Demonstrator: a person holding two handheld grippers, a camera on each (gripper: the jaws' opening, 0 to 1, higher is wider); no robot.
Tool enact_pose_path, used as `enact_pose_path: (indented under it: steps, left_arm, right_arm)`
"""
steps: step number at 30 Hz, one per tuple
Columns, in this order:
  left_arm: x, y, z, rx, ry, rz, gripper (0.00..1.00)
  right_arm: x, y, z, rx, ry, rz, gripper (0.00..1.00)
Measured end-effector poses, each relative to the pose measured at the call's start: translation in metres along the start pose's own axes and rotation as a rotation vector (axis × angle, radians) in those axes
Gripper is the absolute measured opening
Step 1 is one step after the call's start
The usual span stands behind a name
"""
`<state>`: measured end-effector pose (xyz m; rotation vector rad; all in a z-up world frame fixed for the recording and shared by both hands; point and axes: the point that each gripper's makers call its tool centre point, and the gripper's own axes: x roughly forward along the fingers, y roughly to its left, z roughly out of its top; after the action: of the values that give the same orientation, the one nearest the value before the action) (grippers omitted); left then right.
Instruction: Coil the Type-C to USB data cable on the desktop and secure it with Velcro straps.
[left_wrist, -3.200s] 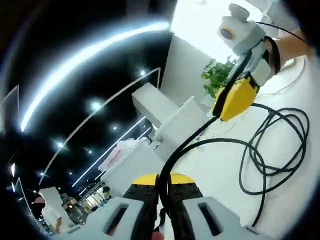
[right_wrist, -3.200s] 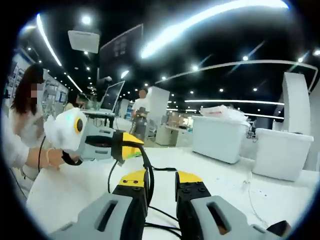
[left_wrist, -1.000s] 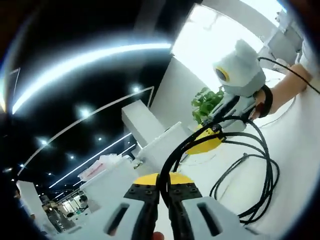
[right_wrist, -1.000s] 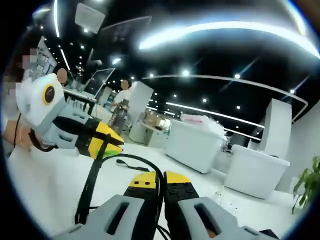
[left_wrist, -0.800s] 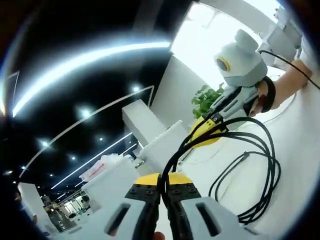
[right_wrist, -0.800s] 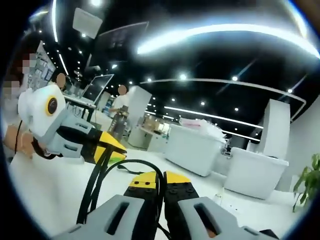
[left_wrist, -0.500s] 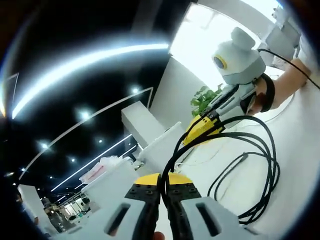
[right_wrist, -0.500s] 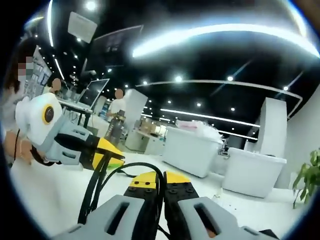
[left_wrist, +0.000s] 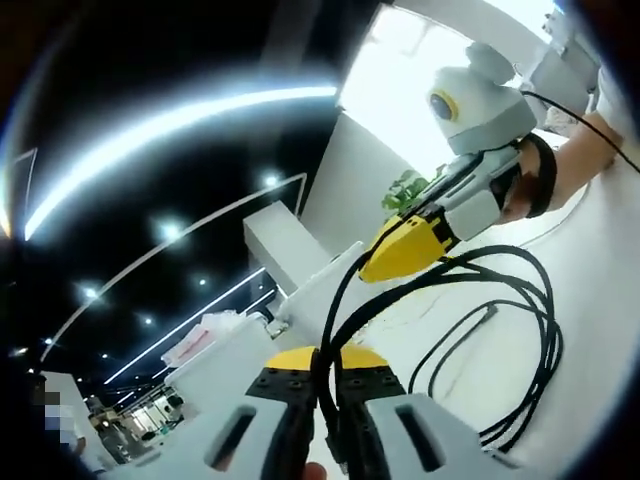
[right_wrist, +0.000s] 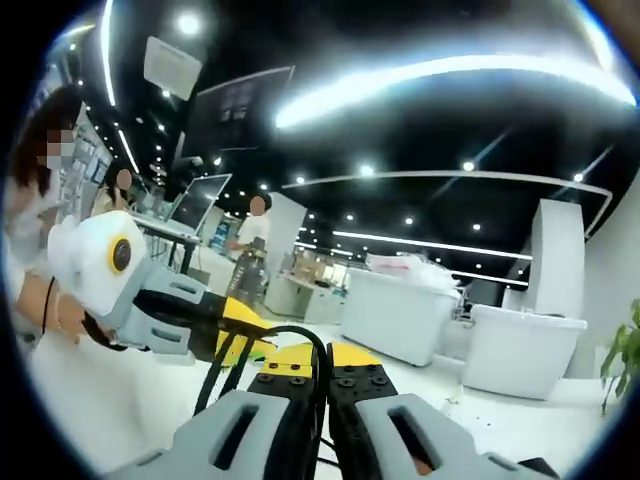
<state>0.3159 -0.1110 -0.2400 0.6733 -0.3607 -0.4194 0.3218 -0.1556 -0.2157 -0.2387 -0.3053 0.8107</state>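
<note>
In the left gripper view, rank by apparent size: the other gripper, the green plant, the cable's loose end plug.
1. Right gripper, largest, though nearness inflates it.
2. Green plant, partly hidden behind the gripper.
3. Plug on the black cable, smallest.

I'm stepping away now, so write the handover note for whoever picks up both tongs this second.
Left tongs: shut on the black data cable, strands running up between the jaws.
Right tongs: shut on the same cable, close beside the left.
Cable: several loops gathered between the tongs; the rest hangs onto the white desktop, one plug end loose.
Done: coiling well under way.
Left: gather the loose end, then wrap the Velcro strap, which I can't make out here.
</note>
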Motion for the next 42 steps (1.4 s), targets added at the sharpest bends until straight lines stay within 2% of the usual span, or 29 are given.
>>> enact_pose_path:
  steps: [5, 11, 12, 14, 17, 21, 24, 27, 31, 34, 37, 39, 42]
  left_arm:
    - [0.0, 0.0, -0.001, 0.027, 0.01, 0.003, 0.09]
    - [-0.001, 0.003, -0.004, 0.077, 0.03, 0.018, 0.07]
    - [-0.002, 0.002, -0.004, 0.12, 0.04, 0.015, 0.05]
    - [-0.001, 0.001, -0.005, 0.15, 0.052, 0.013, 0.04]
    - [-0.001, 0.001, -0.005, 0.162, 0.056, 0.012, 0.04]
    - [-0.002, 0.003, -0.005, 0.17, 0.053, 0.013, 0.04]
    - [-0.004, 0.005, -0.006, 0.184, 0.061, 0.027, 0.04]
    - [-0.006, 0.009, -0.01, 0.164, 0.072, 0.043, 0.04]
    - [-0.008, 0.015, -0.01, 0.122, 0.068, 0.071, 0.04]
    - [-0.008, 0.021, -0.011, 0.076, 0.071, 0.085, 0.04]
    - [-0.007, 0.025, -0.015, 0.034, 0.08, 0.089, 0.04]
    - [-0.006, 0.028, -0.017, 0.005, 0.078, 0.093, 0.04]
    - [-0.008, 0.032, -0.018, -0.028, 0.077, 0.103, 0.04]
  right_arm:
    - [0.001, 0.009, 0.0, 0.011, -0.004, 0.045, 0.02]
    - [0.001, 0.022, -0.005, 0.1, 0.005, 0.128, 0.02]
    - [0.001, 0.022, -0.006, 0.107, 0.006, 0.129, 0.02]
    - [0.001, 0.024, -0.007, 0.132, -0.003, 0.14, 0.03]
    - [0.0, 0.026, -0.006, 0.161, -0.012, 0.147, 0.03]
    - [-0.002, 0.027, -0.003, 0.188, -0.056, 0.152, 0.05]
    - [-0.003, 0.02, 0.002, 0.229, -0.087, 0.125, 0.08]
    - [-0.004, 0.008, 0.008, 0.356, -0.129, 0.099, 0.11]
    - [-0.007, -0.009, 0.004, 0.483, -0.135, 0.074, 0.12]
    - [-0.007, -0.021, -0.004, 0.512, -0.133, 0.041, 0.12]
    - [-0.007, -0.033, -0.016, 0.599, -0.125, -0.001, 0.09]
    - [-0.008, -0.039, -0.02, 0.603, -0.13, 0.003, 0.08]
    - [-0.008, -0.044, -0.028, 0.62, -0.115, -0.035, 0.05]
